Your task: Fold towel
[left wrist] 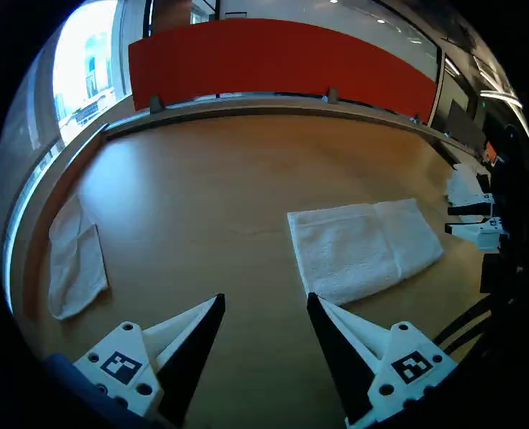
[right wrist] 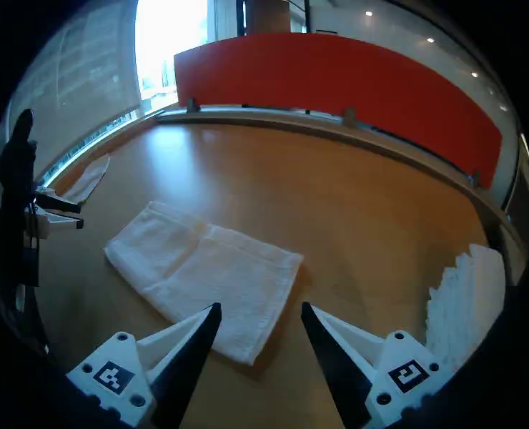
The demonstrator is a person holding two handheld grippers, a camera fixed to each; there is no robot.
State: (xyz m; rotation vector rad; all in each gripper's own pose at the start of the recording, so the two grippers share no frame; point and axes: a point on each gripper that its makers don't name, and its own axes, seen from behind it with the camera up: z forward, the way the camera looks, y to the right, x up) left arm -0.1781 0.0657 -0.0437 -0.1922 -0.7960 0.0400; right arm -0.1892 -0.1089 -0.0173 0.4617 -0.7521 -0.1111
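A white towel (left wrist: 364,247) lies folded on the wooden table (left wrist: 214,179), with a fold line across it. My left gripper (left wrist: 266,299) hovers open just short of the towel's near corner, holding nothing. In the right gripper view the same towel (right wrist: 207,275) lies slanted, its near corner between and just beyond the fingers of my right gripper (right wrist: 260,307), which is open and holds nothing. The right gripper (left wrist: 456,219) also appears at the far right of the left gripper view, beside the towel's edge. The left gripper (right wrist: 68,212) shows at the left edge of the right gripper view.
A second white towel (left wrist: 75,257) lies near the table's left edge, by the window. A stack of white towels (right wrist: 468,300) sits at the table's right side. An orange partition (left wrist: 279,61) runs along the far edge of the table.
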